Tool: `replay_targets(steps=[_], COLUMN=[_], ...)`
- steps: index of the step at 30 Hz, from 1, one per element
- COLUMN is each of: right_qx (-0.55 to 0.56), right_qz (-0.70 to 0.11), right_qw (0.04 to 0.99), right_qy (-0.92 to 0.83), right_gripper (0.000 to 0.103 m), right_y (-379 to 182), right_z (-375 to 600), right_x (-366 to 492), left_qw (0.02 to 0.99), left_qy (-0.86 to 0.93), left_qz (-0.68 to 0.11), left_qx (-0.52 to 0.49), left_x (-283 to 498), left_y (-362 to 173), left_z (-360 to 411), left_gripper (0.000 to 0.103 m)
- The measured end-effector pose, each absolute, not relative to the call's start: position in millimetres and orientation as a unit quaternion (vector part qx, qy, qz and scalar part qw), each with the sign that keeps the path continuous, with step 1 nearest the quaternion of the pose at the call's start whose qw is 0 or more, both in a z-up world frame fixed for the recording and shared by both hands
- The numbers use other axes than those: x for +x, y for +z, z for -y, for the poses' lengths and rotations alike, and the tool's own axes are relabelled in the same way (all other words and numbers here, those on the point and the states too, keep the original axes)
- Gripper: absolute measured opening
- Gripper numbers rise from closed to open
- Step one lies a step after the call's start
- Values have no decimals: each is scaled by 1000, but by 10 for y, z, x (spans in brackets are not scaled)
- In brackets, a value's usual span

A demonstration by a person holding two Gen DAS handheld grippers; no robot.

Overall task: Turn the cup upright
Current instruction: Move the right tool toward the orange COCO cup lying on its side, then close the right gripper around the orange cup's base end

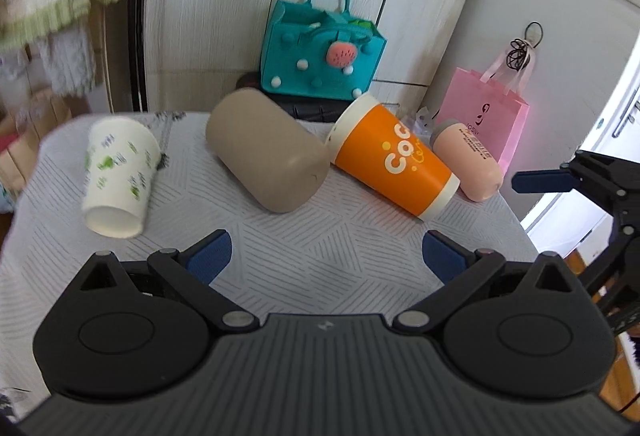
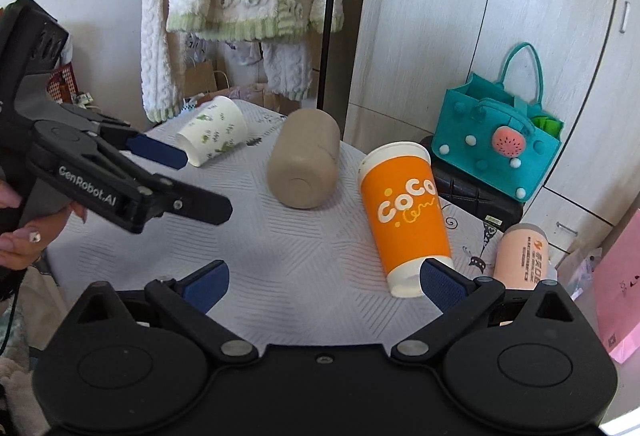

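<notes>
I am at the approach step: none of the cups is gripped yet, and all four lie on their sides on the desk (image 1: 340,252) with the pale striped cloth. The left claw (image 1: 326,252) has its blue pads spread wide with only cloth between them, low in the centre of the left wrist view. The right claw (image 2: 322,284) is also spread apart and holds nothing; its right pad (image 2: 442,286) sits just beside, maybe touching, the narrow base of the orange paper cup with the white "CoCo" print (image 2: 404,211), in the lower right of the right wrist view. The beige smooth cylindrical cup (image 2: 304,159) lies in the middle of that view, and the white paper cup with green prints (image 2: 214,129) is in the upper left part, near the left claw as seen from the side. A small pink cup with writing (image 2: 520,256) lies at the far right edge of the desk. I judge the orange cup as the nearest candidate for the right claw. The next move calls for bringing the spread pads around its wall, pinching gently because paper may crush, then rotating it to stand on its narrow base.
</notes>
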State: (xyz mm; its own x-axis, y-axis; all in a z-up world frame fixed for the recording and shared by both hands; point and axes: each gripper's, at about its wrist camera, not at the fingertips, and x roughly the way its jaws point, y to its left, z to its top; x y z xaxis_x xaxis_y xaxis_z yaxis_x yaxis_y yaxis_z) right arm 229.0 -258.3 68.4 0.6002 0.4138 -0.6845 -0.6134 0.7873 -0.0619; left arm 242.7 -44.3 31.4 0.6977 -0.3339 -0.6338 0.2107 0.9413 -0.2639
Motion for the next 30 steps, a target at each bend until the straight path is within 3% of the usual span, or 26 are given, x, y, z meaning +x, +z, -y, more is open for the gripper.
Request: replay_targets(steps=[23, 27, 29, 30], right_qx=[-247, -225, -212, -208], right_qz=[-370, -383, -391, -392], right_qw=[857, 859, 858, 858], right_qy=[260, 255, 257, 257], right_gripper=[101, 94, 75, 71], right_y=[140, 72, 60, 58], right_z=[2492, 2539, 2564, 2573], right_x=[3253, 3406, 3442, 3448], left_qw=[903, 903, 904, 904], left_qy=[-146, -145, -146, -146], left_qz=[-382, -383, -382, -382], left_qx=[-130, -129, -127, -126], left_x=[2806, 2787, 2774, 2770], left_y=[82, 76, 78, 79], left_z=[468, 471, 466, 460], left_gripper=[103, 103, 103, 103])
